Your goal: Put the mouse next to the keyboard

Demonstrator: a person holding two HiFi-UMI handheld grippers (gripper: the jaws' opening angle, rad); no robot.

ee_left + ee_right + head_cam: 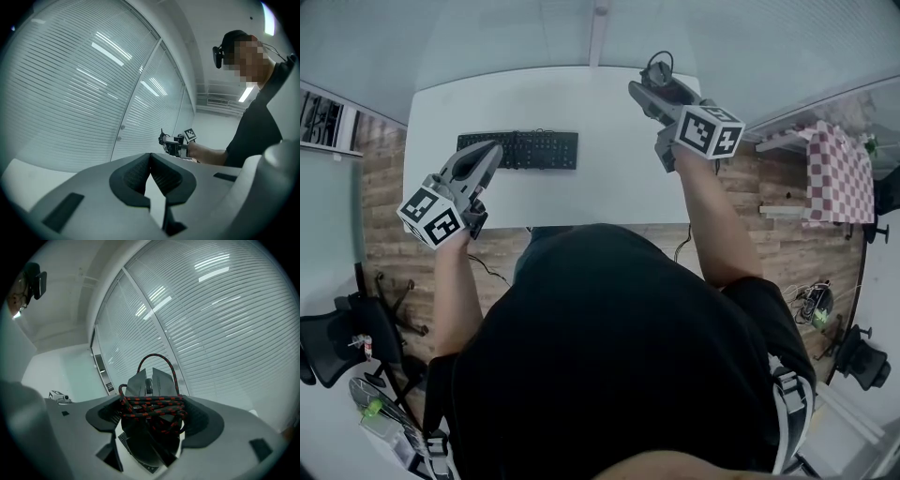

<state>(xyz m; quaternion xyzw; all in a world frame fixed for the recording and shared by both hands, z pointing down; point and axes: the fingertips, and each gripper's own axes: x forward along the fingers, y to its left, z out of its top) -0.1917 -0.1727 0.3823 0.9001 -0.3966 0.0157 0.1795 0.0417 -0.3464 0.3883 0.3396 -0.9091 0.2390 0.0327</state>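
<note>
- The right gripper was clamped on the mouse, its two jaws pressed against the mouse's sides.
- The left gripper was closed with its jaw tips meeting, and nothing sat between the ribbed pads.
- In the head view, the left gripper hung over the left end of the keyboard, near the desk's left edge. Whether it touched the keys could not be told.
- Each gripper carried a cube with black-and-white square markers: the left cube hung past the desk's front edge, and the right cube was by the desk's right edge.
- These markers were the only print that showed clearly. The lettering on the keyboard's keys was too small to read.
- The mouse was dark grey to black and angular, with two split buttons and a scroll wheel between them.
- A braided black-and-red cable was wound several times around the mouse's body, and one loop arched above its front.
- The mouse was held at the far right corner of the white desk, well apart from the keyboard.
- The keyboard was black and lay parallel to the desk's front edge, in the left half of the desk.
- From the left gripper view, the right gripper showed small across the desk, in front of a wall of pale slatted blinds.
</note>
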